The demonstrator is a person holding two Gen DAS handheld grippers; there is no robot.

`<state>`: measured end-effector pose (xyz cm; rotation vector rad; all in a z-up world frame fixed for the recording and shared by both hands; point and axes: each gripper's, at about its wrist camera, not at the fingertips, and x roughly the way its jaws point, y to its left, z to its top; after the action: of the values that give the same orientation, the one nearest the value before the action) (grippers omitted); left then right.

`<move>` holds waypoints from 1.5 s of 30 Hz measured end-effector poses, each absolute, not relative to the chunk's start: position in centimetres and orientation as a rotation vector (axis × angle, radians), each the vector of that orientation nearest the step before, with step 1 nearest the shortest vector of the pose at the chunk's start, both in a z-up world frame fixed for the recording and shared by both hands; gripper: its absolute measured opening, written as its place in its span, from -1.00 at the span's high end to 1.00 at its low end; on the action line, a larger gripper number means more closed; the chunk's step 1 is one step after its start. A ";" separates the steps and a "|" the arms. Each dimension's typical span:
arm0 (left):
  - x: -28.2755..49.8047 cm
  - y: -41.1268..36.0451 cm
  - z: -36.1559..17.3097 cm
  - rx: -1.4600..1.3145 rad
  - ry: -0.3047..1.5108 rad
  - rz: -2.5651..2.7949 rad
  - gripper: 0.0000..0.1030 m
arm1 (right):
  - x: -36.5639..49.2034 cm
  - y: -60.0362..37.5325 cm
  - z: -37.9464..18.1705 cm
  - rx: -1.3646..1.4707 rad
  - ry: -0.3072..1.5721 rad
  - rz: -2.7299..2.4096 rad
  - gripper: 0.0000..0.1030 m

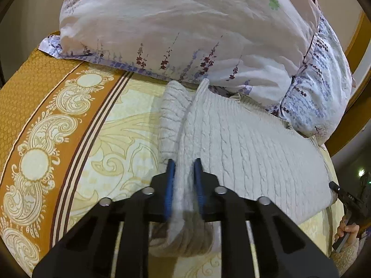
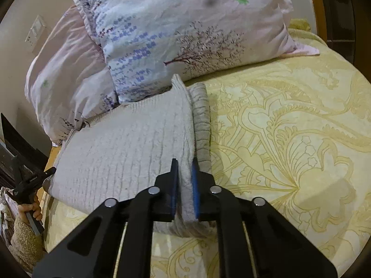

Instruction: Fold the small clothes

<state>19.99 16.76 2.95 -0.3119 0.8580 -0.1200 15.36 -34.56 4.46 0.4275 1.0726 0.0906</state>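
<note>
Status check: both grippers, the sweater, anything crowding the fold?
Left gripper shut on the white cable-knit sweater. Right gripper shut on its opposite edge. Sweater flat on the bedspread, top edge against the floral pillows.

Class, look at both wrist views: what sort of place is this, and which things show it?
Most likely a bedroom: a white knitted garment lies on a bed with a patterned bedspread, below floral pillows.
</note>
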 end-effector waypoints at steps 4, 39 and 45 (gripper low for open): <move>19.3 17.1 3.2 -0.330 0.854 -0.136 0.84 | 14.4 -34.5 5.7 0.444 1.038 0.085 0.84; 21.1 12.9 5.0 -0.245 0.838 -0.215 0.22 | 19.7 -26.7 3.3 0.269 1.159 0.152 0.29; 22.1 13.1 2.8 -0.284 0.880 -0.199 0.22 | 19.7 -27.3 2.2 0.302 1.167 0.154 0.29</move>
<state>22.14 13.15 2.81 -0.2838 0.8802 -0.1989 19.66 -27.28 2.22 0.3017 1.1671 0.1541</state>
